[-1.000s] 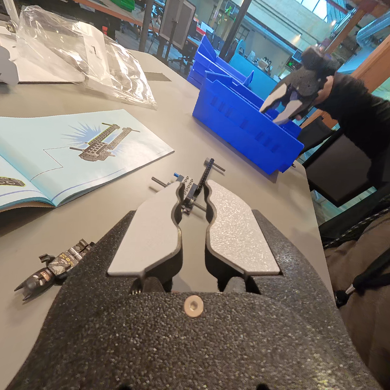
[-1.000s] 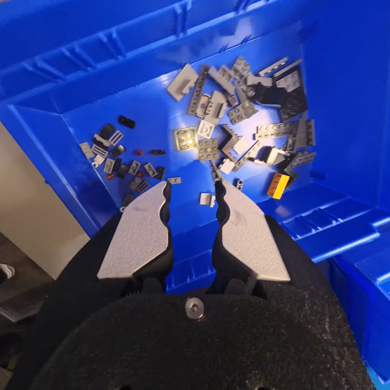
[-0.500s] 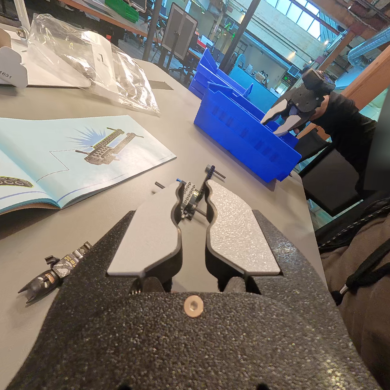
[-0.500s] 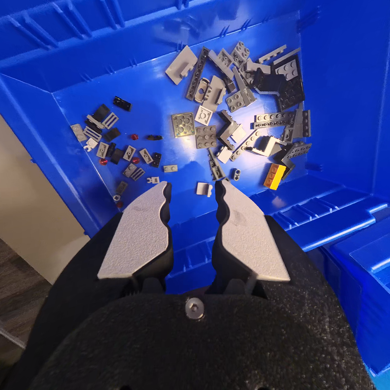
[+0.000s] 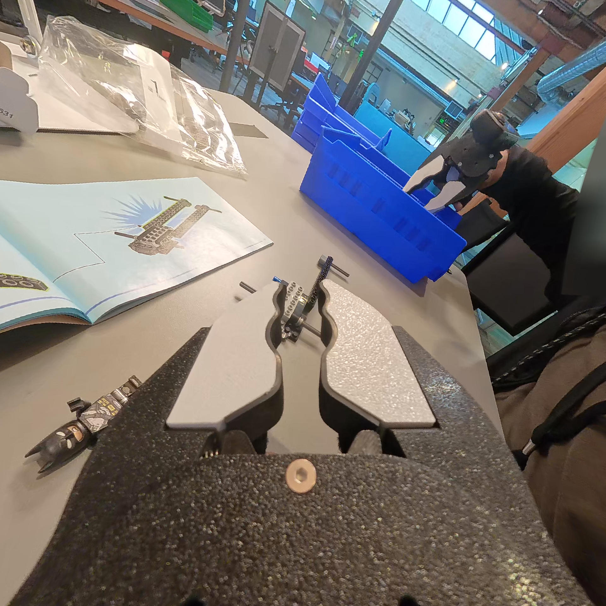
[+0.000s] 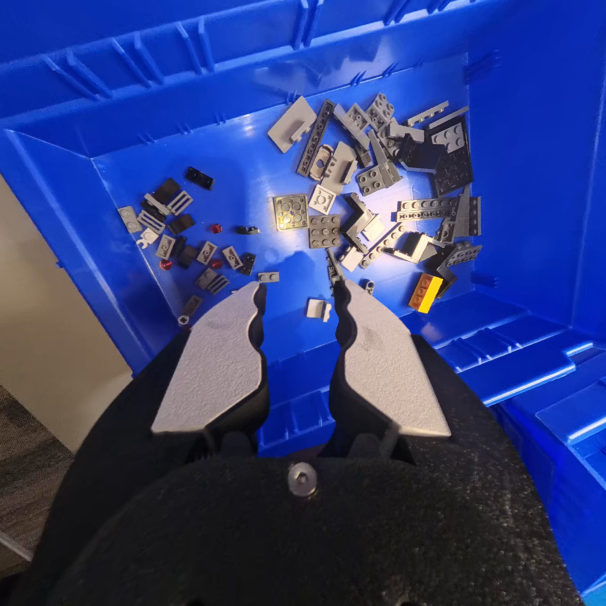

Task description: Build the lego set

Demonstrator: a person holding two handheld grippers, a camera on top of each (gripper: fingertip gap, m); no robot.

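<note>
While our left gripper sits low over the grey worktop, its jaws are closed most of the way on a small brick build of grey and black parts with thin rods. Both pads seem to press its sides, likely to keep it steady near the right edge of the worktop. An open booklet lies toward the left edge, where we can look at its drawing. A little toy figure lies flat by the near edge. A blue bin stands by the far right corner.

From the right wrist, our right gripper hangs over that bin, looking down. Its jaws stand wide apart and hold nothing. Loose bricks lie on the bin floor, mostly grey and black, kept there so they cannot roll off. A small light grey piece lies below the gap.
</note>
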